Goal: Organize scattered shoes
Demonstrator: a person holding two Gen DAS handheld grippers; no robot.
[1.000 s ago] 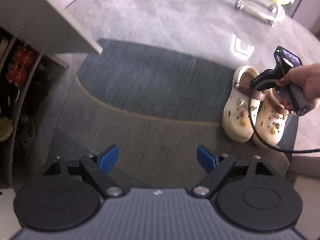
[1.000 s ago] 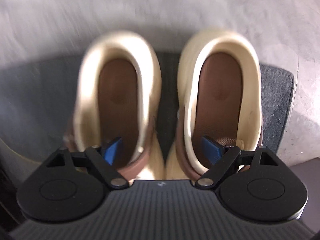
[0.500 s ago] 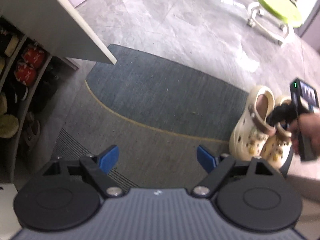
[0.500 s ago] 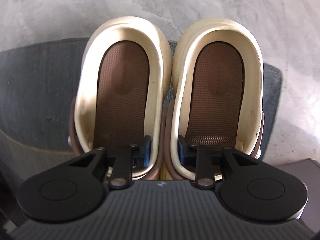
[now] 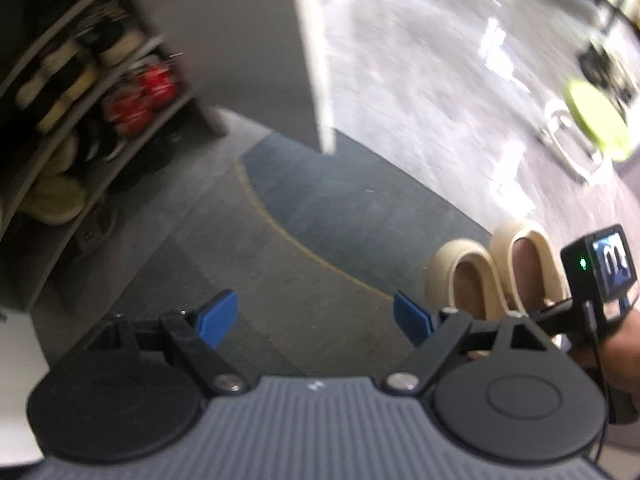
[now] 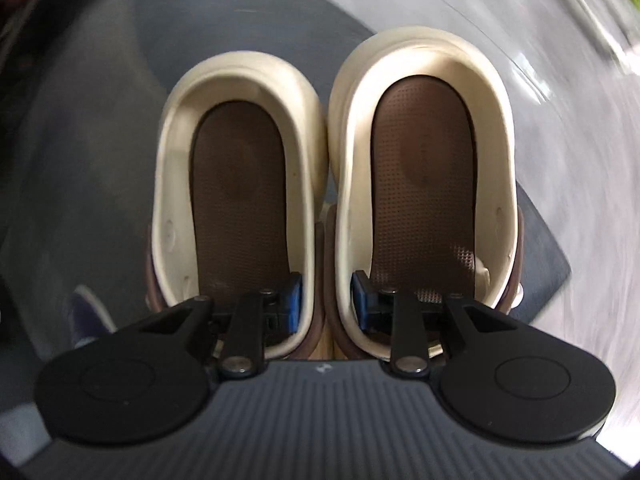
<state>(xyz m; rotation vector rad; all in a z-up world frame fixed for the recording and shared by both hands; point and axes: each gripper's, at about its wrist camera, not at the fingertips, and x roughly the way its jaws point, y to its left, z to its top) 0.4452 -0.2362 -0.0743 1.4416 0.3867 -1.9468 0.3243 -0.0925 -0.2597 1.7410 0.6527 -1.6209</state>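
The right gripper (image 6: pixel 324 300) is clamped on the pair of cream clogs (image 6: pixel 332 184), one blue-padded finger inside each shoe so that the two touching inner walls are pinched between them; half a second ago the grip looked the same, and a second ago the fingers were still spread wide, one over each brown footbed. The clogs sit side by side, heels pointing away from the right wrist camera, brown straps folded forward near the fingers. Behind them the blue-grey mat (image 6: pixel 224 12) and the grey floor (image 6: pixel 580 128) are now streaked with motion blur and the mat's corner sits at a different angle than before, though whether the shoes are off the ground cannot be told. In the left wrist view the left gripper (image 5: pixel 316 314) hangs open and empty over the mat, its blue pads wide apart as in both earlier frames, but its camera has swung: the shoe rack (image 5: pixel 76 128), stocked with red, cream and dark shoes, fills much more of the left side, and the white cabinet panel (image 5: pixel 312 52) now stands near the centre. The clogs appear at lower right, closer than before, beside the person's hand (image 5: pixel 616 352) holding the right tool, with the lime-green stool (image 5: pixel 596 120) beyond.
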